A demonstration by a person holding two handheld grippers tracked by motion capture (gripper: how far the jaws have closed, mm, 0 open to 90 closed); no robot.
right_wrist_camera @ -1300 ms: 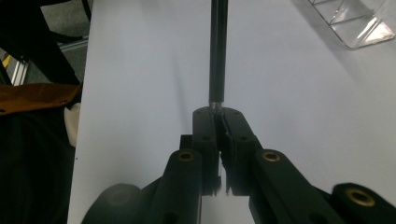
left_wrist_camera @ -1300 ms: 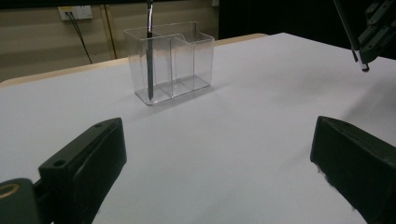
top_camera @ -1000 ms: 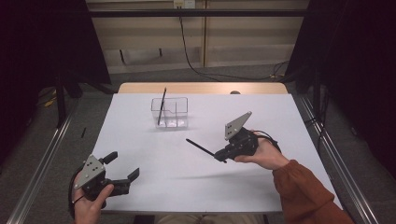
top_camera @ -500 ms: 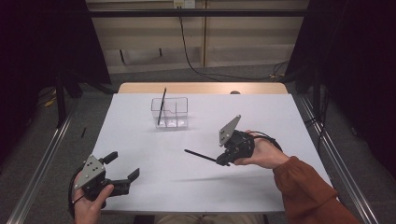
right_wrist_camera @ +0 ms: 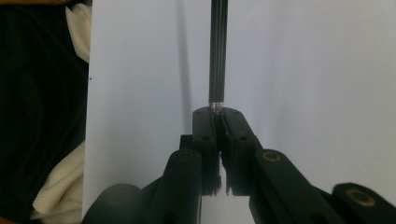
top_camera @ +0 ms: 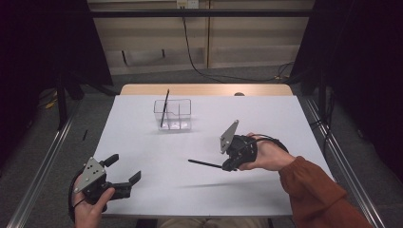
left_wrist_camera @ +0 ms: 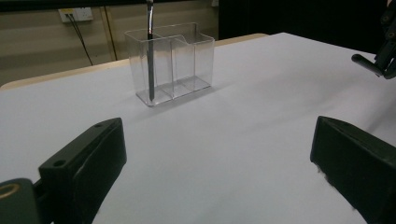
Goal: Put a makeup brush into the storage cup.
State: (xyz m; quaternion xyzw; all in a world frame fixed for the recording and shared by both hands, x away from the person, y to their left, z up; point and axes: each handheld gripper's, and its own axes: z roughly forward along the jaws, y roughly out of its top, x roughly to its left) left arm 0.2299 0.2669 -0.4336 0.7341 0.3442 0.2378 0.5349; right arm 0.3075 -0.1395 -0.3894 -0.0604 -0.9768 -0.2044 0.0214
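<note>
High view: right gripper [top_camera: 230, 164], clamped on 1 black pen [top_camera: 205, 164] lying level, stands nearer the clear holder [top_camera: 173, 114] up-left; left gripper [top_camera: 124, 175] gapes empty.

A slim black pen [top_camera: 205, 164] is lying nearly level above the white surface [top_camera: 266, 118], pinched at one end between the closed jaws of the right hand-held gripper [top_camera: 228, 166] and pointing away from it toward the person's left; in the right gripper view its dark ribbed barrel [right_wrist_camera: 218, 51] is running straight up from the jaw tips. A second black pen [top_camera: 164, 107] is standing tilted in the leftmost compartment of a clear plastic divided organizer [top_camera: 173, 114], which is sitting upright toward the far side of the surface, its other compartments looking empty in the left gripper view [left_wrist_camera: 187, 60].
</note>
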